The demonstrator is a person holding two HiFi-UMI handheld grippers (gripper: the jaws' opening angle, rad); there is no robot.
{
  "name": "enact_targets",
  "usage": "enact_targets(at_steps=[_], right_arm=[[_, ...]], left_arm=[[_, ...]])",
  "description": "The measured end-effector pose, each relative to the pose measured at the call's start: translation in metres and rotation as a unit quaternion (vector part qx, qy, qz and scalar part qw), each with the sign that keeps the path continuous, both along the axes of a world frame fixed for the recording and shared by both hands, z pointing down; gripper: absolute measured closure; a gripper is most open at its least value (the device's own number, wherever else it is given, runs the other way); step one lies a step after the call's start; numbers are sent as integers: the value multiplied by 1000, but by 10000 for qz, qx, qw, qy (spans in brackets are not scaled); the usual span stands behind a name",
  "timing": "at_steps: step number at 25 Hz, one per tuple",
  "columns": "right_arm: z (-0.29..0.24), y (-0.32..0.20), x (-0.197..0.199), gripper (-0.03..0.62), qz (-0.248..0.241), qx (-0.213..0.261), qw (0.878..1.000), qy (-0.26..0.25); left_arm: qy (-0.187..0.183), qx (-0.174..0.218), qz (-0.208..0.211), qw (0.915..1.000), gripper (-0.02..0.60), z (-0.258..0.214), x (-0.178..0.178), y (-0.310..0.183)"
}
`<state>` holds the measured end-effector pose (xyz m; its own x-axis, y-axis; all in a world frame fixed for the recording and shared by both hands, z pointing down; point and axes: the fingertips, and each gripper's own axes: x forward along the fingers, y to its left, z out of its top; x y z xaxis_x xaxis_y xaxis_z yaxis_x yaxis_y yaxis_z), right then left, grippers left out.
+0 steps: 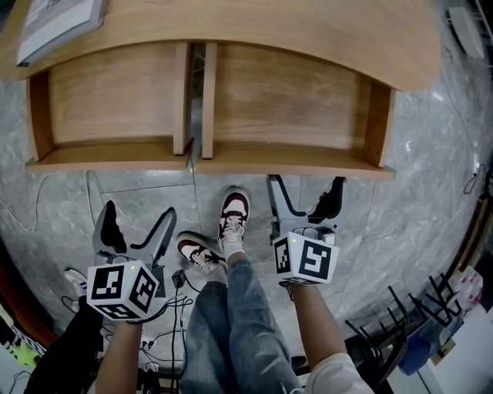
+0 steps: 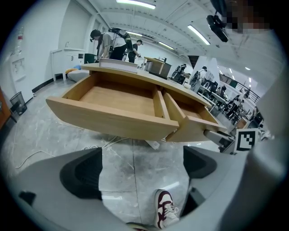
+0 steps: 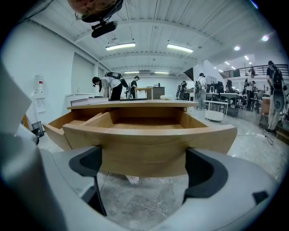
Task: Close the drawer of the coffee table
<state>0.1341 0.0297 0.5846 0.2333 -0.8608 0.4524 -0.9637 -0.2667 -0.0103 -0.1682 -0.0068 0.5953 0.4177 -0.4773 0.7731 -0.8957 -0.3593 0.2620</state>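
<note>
From the head view the coffee table [image 1: 308, 31] fills the top edge, with both of its drawers pulled out side by side: the left drawer [image 1: 108, 104] and the right drawer [image 1: 289, 100], both with bare bottoms. A book [image 1: 58, 23] lies on the tabletop's left corner. Below, the left gripper [image 1: 137, 227] hangs well back from the drawer fronts, while the right gripper [image 1: 306, 198] sits just short of the right drawer's front edge. Between them stand the person's shoes [image 1: 231, 219], and cables [image 1: 177, 304] trail over the floor [image 1: 431, 154]. Black chairs [image 1: 393, 323] crowd the lower right.

The left gripper view shows its jaws released – spread wide with only floor and one shoe [image 2: 165, 214] between them; both drawers hang ahead and above.

The right gripper view looks squarely at the right drawer's front panel [image 3: 149, 144], which spans the gap between its spread jaws – nothing is grasped, and contact cannot be told. People stand at benches far behind.
</note>
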Motion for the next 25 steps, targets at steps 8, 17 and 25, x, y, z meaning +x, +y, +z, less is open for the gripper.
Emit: enact_targets(at_steps=[8,17,25], right_arm=[[-6,-11,3,13,21,35,10000,29],[-11,-27,9,13,61,49,10000,38],[-11,-44,15,13,84,-10,10000,11]], left_arm=[[35,-15,-79,10000,21,-1,-4,-7],[49,2,-198,9998,21,-1,-8,-16],[119,-4,-285,9995,21,-2,-2,-21]])
